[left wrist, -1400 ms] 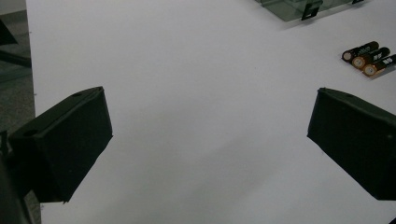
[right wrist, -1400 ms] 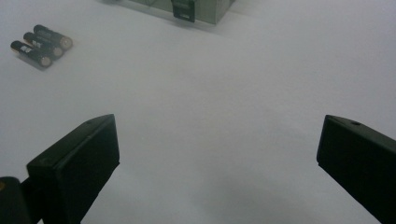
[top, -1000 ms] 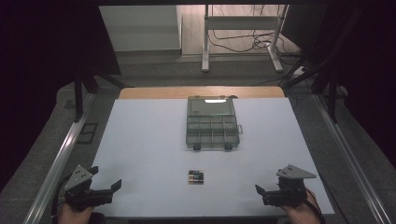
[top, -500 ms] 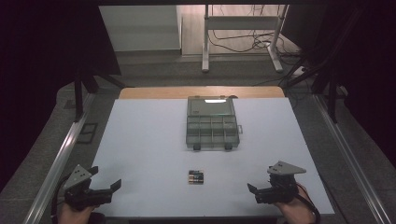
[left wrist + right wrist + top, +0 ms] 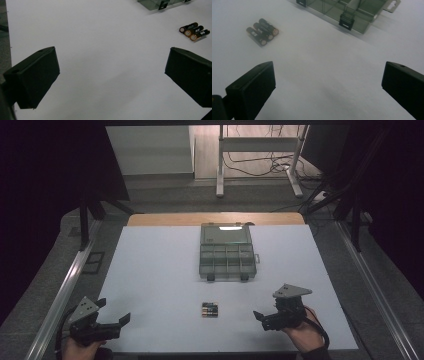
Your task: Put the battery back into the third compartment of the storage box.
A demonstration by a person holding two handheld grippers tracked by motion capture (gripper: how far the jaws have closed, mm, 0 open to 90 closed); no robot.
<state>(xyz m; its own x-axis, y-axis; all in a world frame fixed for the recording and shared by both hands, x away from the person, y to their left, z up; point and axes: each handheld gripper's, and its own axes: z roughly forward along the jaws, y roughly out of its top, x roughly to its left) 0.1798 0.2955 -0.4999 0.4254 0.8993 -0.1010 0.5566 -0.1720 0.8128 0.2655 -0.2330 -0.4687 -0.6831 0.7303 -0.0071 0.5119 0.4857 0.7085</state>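
Hands low at near table edge, both tongs [image 5: 114, 320] [image 5: 259, 316] spread wide, empty.

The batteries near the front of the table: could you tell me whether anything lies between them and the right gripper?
Nothing visible does. The three batteries lie side by side on bare white table, and the right gripper, jaws open, has only that surface ahead of it.

Box [image 5: 228, 251] at the far middle of the tabletop [image 5: 150, 280], three batteries [image 5: 210, 309] nearer, before it
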